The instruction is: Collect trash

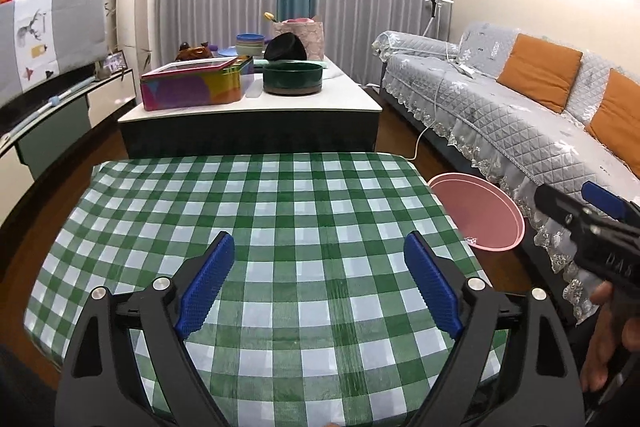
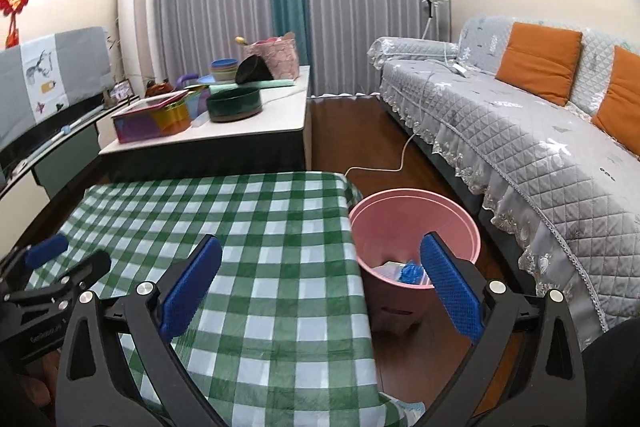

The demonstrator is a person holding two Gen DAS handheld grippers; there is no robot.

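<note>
My left gripper [image 1: 320, 243] hangs open over the green checked tablecloth [image 1: 304, 187], with nothing between its blue pads. My right gripper [image 2: 320, 243] is open too and holds nothing; its left finger is over the table's right edge, its right finger in front of the pink bin [image 2: 400, 215]. The bin stands on the floor against the table's right side. A crumpled blue piece [image 2: 412, 273] and white paper [image 2: 386, 269] lie inside it. The left wrist view shows the bin [image 1: 480, 215] and the right gripper [image 1: 568, 193] at the right. In the right wrist view, the left gripper [image 2: 74, 255] is at the left edge.
Beyond the checked table stands a low white-topped table [image 1: 320, 103] with a coloured tin [image 1: 192, 87], a green bowl [image 1: 292, 77] and other dishes. A grey sofa [image 2: 520, 131] with orange cushions runs along the right. A white cable [image 2: 384, 167] lies on the wooden floor.
</note>
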